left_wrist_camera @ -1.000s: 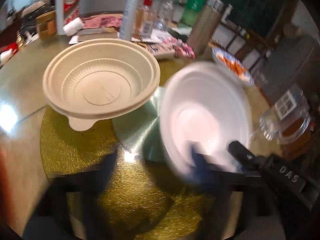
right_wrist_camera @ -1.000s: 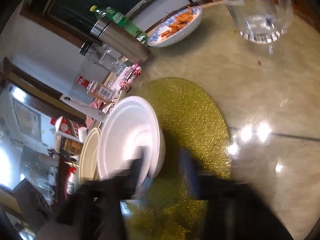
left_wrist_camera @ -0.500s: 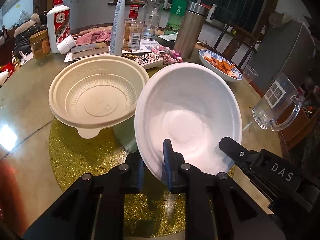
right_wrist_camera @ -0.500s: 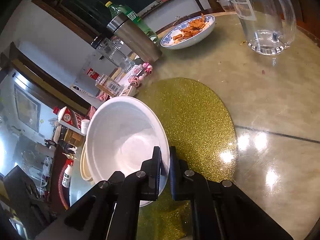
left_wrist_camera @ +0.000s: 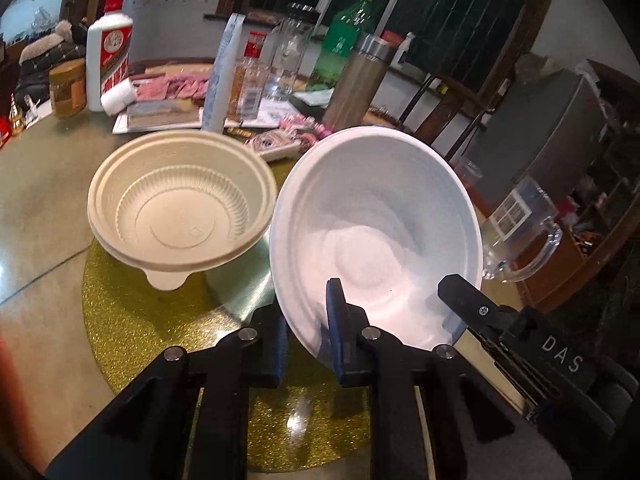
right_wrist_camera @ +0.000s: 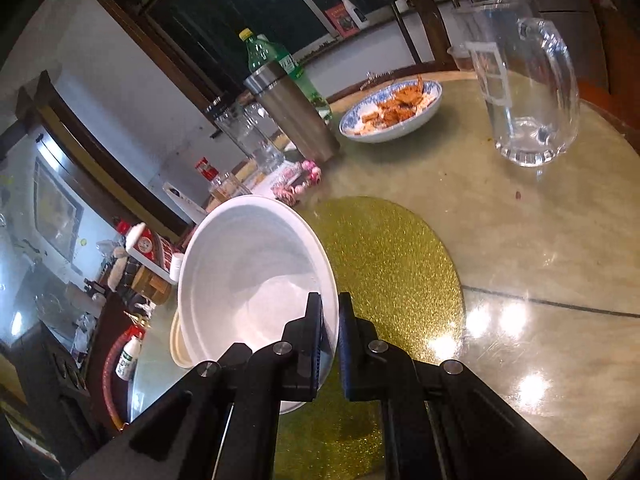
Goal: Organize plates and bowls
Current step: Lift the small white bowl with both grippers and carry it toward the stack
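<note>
A white foam bowl [left_wrist_camera: 376,216] is held tilted in the air above the gold glitter mat [left_wrist_camera: 132,316]. My left gripper [left_wrist_camera: 306,320] is shut on its near rim. My right gripper [right_wrist_camera: 330,320] is shut on the same bowl's rim [right_wrist_camera: 248,264] and shows in the left wrist view as a black arm [left_wrist_camera: 520,336] at the bowl's right. A beige ribbed bowl [left_wrist_camera: 180,200] sits on the mat to the left, empty; only its edge [right_wrist_camera: 176,340] shows in the right wrist view.
A glass pitcher [right_wrist_camera: 524,92] stands at the right. A blue-patterned dish of food [right_wrist_camera: 392,112] lies behind. Bottles [left_wrist_camera: 340,44], a steel flask [left_wrist_camera: 360,84], a white liquor bottle [left_wrist_camera: 110,52] and papers crowd the table's back.
The white bowl has been lifted and steadied between both grippers, rising and tilting more toward the camera. The beige bowl has not moved.
</note>
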Demonstrator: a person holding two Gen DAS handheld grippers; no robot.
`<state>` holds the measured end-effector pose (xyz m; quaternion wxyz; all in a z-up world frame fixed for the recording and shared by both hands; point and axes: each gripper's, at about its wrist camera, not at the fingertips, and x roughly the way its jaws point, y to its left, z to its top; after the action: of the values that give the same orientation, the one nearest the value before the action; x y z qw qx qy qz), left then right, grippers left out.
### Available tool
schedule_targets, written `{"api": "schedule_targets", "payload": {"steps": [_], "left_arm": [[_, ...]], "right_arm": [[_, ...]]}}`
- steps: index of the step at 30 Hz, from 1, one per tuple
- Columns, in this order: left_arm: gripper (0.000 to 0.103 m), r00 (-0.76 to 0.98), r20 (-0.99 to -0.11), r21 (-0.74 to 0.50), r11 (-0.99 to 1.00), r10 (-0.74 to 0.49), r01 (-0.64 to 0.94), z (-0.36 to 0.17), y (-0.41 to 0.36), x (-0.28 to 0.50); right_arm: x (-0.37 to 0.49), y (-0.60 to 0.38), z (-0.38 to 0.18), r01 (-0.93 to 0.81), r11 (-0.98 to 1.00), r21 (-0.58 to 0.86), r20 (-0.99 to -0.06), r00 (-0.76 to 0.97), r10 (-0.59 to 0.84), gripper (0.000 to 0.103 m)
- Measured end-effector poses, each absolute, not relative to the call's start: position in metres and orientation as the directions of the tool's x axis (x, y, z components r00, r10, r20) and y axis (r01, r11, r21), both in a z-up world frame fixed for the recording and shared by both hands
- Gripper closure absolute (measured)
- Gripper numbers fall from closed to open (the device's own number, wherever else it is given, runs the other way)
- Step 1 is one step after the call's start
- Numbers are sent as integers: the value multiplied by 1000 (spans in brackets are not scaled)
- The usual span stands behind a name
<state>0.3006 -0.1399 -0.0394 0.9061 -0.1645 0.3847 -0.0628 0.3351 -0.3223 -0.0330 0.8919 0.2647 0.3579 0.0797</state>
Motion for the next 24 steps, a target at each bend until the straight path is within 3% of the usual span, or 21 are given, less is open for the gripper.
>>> {"api": "schedule_targets", "payload": {"steps": [7, 24], "left_arm": [[88, 758, -593, -368, 929, -271, 44, -23, -140, 290], [89, 815, -514, -371, 926, -268, 70, -8, -139, 276]], "right_arm": [[319, -324, -13, 14, 861, 508, -525, 797, 297, 95], [305, -319, 6, -32, 876, 481, -457, 844, 282, 95]]}}
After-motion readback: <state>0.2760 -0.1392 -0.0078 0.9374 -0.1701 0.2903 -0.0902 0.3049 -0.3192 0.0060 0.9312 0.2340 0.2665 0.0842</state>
